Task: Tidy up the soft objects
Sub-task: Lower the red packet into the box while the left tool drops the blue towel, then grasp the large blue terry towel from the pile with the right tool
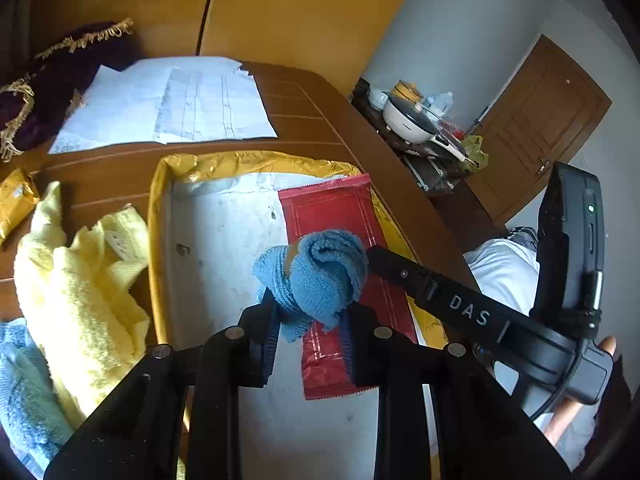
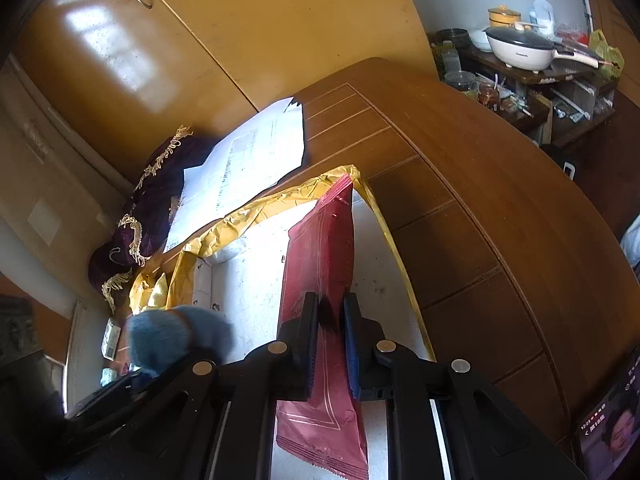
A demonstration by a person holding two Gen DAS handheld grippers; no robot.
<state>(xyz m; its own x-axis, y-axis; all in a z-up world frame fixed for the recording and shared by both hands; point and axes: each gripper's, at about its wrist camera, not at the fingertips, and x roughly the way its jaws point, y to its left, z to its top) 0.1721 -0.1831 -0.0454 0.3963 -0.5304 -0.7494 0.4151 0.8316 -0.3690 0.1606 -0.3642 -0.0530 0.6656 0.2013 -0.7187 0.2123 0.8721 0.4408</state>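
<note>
A bunched blue cloth (image 1: 316,272) hangs over the tray, and my left gripper (image 1: 308,320) is shut on its lower part. In the right wrist view the same blue cloth (image 2: 176,336) is a blurred lump at lower left. A red foil packet (image 1: 332,220) lies lengthwise along the right side of the yellow-rimmed white tray (image 1: 158,240). My right gripper (image 2: 329,304) is shut on the red packet (image 2: 320,248) near its middle, fingers close together. A yellow towel (image 1: 80,292) and a pale blue towel (image 1: 24,380) lie crumpled on the table left of the tray.
White papers (image 1: 172,104) and a purple gold-fringed cloth (image 1: 60,72) lie at the table's far side. A small yellow packet (image 1: 16,200) sits at the left edge. Beyond the table's right edge a low shelf carries a white pan (image 1: 408,120). A phone (image 1: 572,240) is mounted on the right gripper.
</note>
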